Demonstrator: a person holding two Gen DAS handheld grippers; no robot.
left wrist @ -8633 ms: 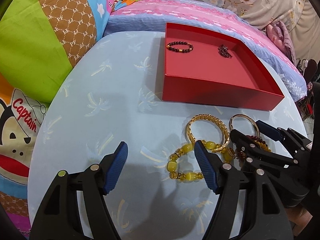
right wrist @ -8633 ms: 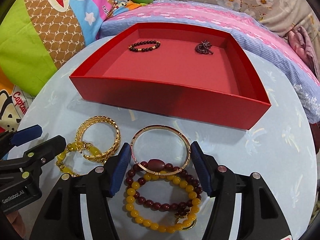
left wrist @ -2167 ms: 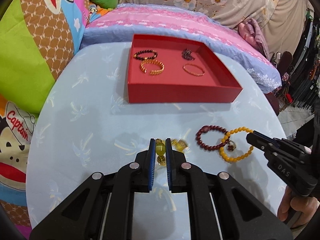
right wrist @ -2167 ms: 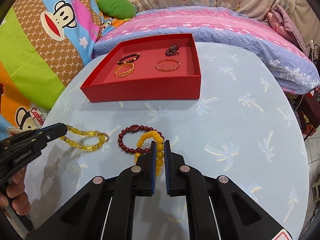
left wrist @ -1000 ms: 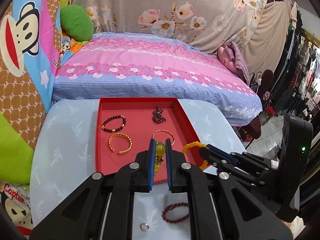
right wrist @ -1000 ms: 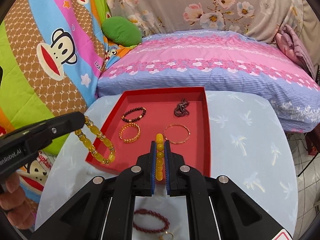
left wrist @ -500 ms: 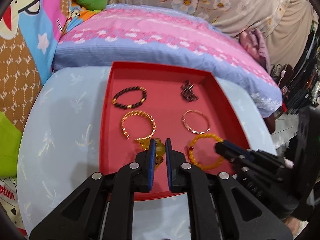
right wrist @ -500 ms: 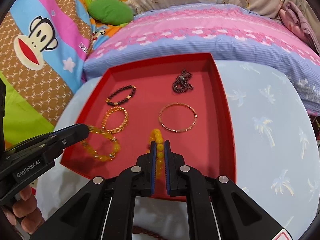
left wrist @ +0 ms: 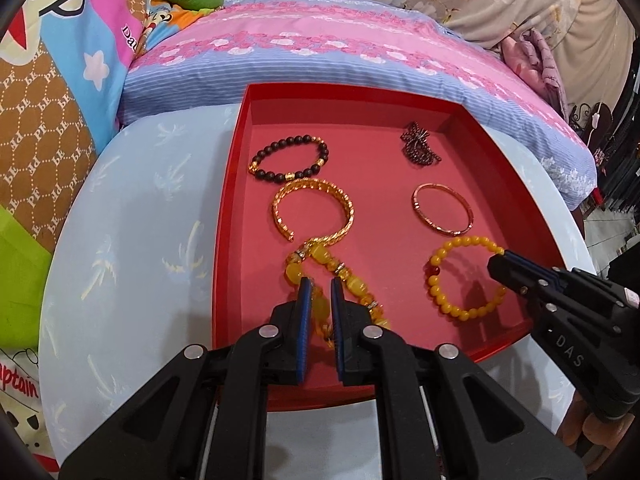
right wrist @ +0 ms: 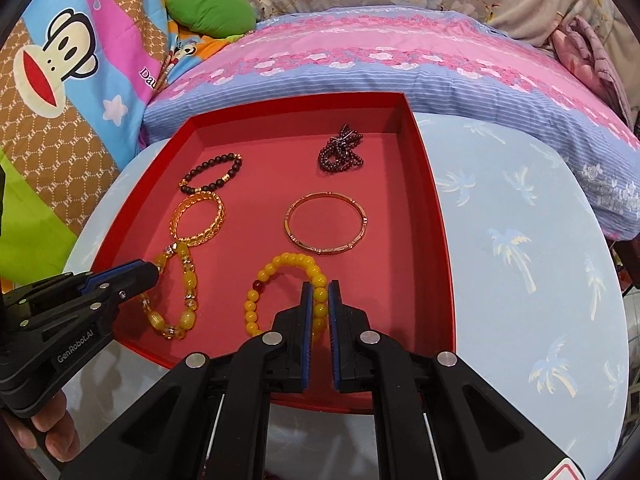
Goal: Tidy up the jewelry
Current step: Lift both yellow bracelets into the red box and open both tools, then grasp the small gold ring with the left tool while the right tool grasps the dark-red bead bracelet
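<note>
We had both bracelets down in the red tray (left wrist: 516, 148), left gripper (left wrist: 319, 300) pinching the chunky yellow bracelet (left wrist: 320, 264), right gripper (right wrist: 319, 300) the amber bead bracelet (right wrist: 280, 268), so letting go looked next.

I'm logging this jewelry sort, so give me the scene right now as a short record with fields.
container: red tray on palm-print tabletop
left hand-held gripper: shut on chunky yellow bead bracelet, which lies in tray
right hand-held gripper: shut on round yellow bead bracelet, also in tray
other tray contents: black bead bracelet, gold cuff, thin gold bangle, dark bead bundle
</note>
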